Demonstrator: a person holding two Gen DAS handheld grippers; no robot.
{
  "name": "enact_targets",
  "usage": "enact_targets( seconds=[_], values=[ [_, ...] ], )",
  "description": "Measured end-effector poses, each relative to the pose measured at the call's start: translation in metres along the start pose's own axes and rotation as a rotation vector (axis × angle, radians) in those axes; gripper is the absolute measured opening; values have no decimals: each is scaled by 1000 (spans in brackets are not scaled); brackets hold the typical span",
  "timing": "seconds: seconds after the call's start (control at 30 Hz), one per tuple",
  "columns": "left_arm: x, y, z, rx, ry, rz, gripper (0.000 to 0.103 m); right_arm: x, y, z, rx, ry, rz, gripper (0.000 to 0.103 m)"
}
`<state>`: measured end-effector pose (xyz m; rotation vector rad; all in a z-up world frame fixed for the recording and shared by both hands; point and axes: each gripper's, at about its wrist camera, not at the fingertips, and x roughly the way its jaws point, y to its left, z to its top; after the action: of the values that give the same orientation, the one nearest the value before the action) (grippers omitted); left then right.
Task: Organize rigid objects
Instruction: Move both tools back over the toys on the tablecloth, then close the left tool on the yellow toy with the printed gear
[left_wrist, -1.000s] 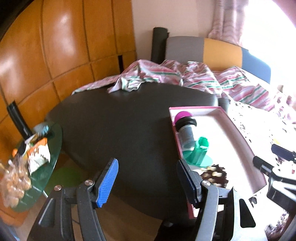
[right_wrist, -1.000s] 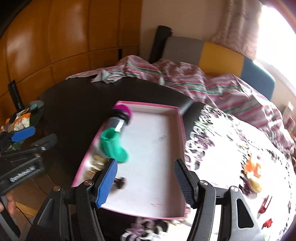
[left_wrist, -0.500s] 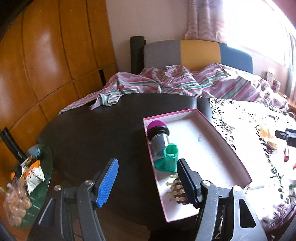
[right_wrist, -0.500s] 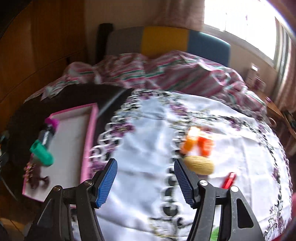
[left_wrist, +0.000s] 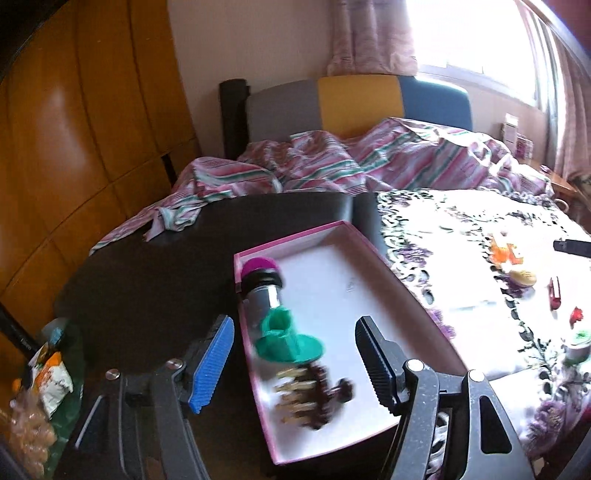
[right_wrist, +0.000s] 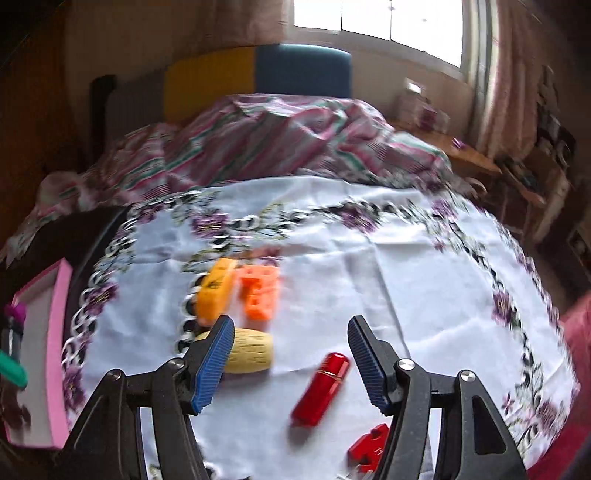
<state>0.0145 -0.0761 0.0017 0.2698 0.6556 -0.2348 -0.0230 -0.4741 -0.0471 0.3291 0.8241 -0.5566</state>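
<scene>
Red cylinder (right_wrist: 320, 387) lying tilted on the floral tablecloth (right_wrist: 406, 280), right between the fingers of the right gripper (right_wrist: 290, 363), which hangs open over it and grips nothing. Looks light, hard and glossy, so probably slippery; best pinched across the middle of the barrel, not the rounded ends. Yellow ribbed piece (right_wrist: 249, 350) just beside, orange blocks (right_wrist: 258, 295) a bit further back. Left gripper (left_wrist: 295, 365) also spread, jaws just opened a touch, empty, hovering over the pink tray (left_wrist: 369, 251) already holding the green funnel-shaped thing (left_wrist: 288, 339)
</scene>
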Motion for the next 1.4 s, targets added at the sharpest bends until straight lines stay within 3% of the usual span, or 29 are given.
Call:
enact_targets(
  seconds=[0.33, 0.5, 0.73, 0.97, 1.2, 1.4],
  values=[
    [23, -72, 30, 56, 55, -190, 69, 10, -45, -2, 203, 74, -34, 65],
    [32, -107, 40, 84, 84, -257, 69, 13, -58, -3, 279, 94, -6, 65],
    [59, -154, 57, 122, 155, -347, 69, 10, -59, -1, 295, 86, 9, 65],
    [85, -201, 77, 197, 144, -373, 69, 13, -62, 0, 309, 92, 27, 65],
    [131, -246, 94, 198, 240, -451, 69, 18, -62, 1, 316, 110, 38, 65],
    [156, -278, 102, 234, 262, -483, 69, 20, -60, 2, 311, 116, 50, 65]
  ],
)
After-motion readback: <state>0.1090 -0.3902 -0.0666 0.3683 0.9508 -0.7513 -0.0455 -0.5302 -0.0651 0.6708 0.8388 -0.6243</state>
